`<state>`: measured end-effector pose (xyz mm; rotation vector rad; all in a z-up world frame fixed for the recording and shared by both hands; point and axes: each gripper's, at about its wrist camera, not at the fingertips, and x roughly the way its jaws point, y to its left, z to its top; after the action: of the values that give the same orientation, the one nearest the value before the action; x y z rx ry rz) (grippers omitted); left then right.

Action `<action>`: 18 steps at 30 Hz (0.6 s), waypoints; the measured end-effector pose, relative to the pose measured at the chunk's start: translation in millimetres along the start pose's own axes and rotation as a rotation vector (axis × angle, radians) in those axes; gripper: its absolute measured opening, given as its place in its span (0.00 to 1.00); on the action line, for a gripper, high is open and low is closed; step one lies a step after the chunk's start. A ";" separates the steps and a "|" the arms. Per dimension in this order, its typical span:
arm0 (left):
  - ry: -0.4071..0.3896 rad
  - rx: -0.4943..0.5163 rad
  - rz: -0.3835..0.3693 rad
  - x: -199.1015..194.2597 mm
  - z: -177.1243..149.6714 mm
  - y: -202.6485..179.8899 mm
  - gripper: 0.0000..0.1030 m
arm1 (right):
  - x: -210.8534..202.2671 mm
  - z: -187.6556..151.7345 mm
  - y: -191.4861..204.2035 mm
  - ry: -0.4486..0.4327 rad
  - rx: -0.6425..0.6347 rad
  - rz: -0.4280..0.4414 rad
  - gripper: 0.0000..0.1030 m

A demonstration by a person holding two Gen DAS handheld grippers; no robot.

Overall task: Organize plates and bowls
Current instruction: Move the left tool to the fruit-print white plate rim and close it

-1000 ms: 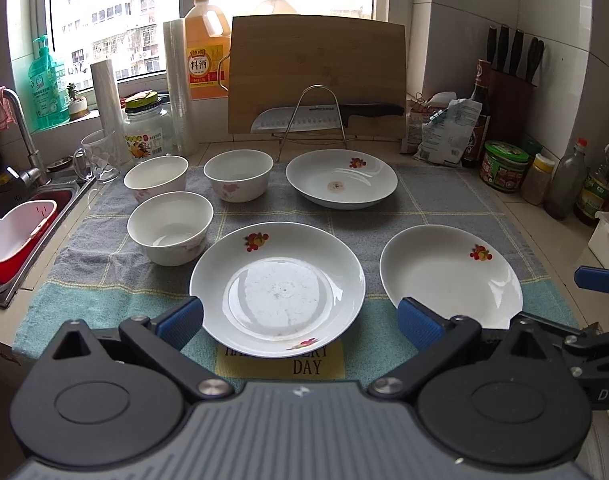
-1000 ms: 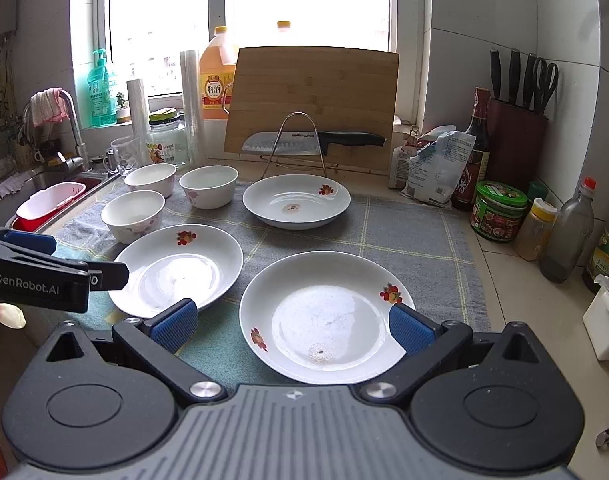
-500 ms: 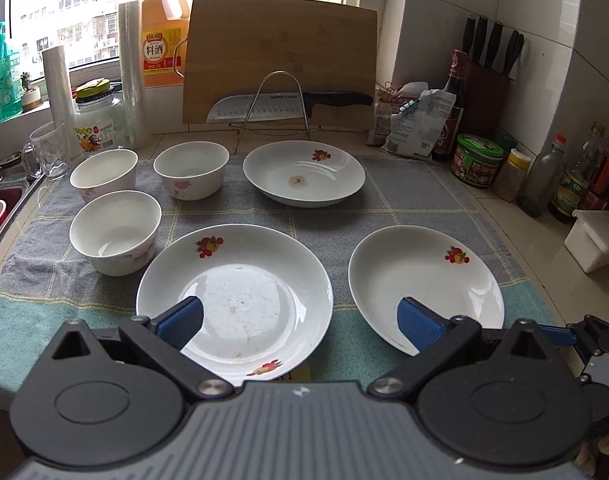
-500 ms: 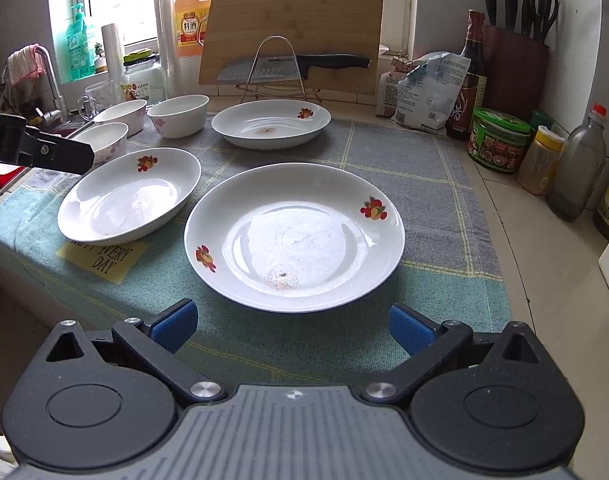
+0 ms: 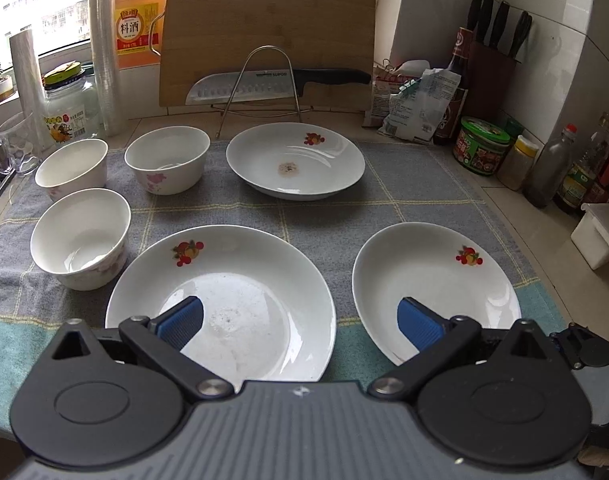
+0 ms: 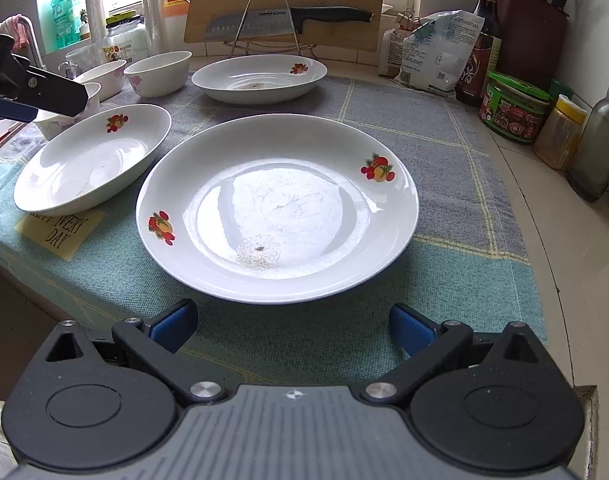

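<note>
Three white fruit-print plates lie on a towel (image 5: 424, 184): a near-left plate (image 5: 240, 280), a near-right plate (image 5: 432, 276) and a far plate (image 5: 296, 160). Three white bowls (image 5: 80, 236) (image 5: 72, 166) (image 5: 166, 158) stand at the left. My left gripper (image 5: 300, 320) is open and empty, its left pad over the near-left plate, its right pad over the near-right plate. In the right wrist view the near-right plate (image 6: 276, 204) fills the middle. My right gripper (image 6: 292, 326) hangs open just before its front rim, holding nothing.
A cutting board (image 5: 268, 36) and a knife on a wire rack (image 5: 260, 80) stand at the back. Jars, bottles and a knife block (image 5: 496, 76) line the right wall. A glass mug (image 5: 12, 148) and a sink are at the left. The left gripper's body (image 6: 28, 88) shows in the right view.
Both grippers moved forward and lower toward the near plates, which now look larger. The left view shifted right. Both stay open; no dish has moved.
</note>
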<state>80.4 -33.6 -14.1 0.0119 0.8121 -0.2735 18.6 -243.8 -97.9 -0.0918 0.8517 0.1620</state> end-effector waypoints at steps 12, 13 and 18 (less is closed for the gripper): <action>0.060 0.063 -0.090 29.3 15.9 -4.3 0.99 | 7.5 0.1 -6.6 -0.060 -0.105 0.073 1.00; 0.063 0.085 -0.096 30.4 17.6 -6.8 0.99 | 7.5 -1.1 -7.8 -0.071 -0.110 0.080 1.00; 0.064 0.186 -0.133 36.4 27.7 -18.7 0.99 | 9.6 1.6 -8.5 -0.079 -0.103 0.073 1.00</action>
<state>119.5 -63.3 -19.4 0.1418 0.8505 -0.4757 27.5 -250.9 -103.9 -0.1500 0.7685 0.2763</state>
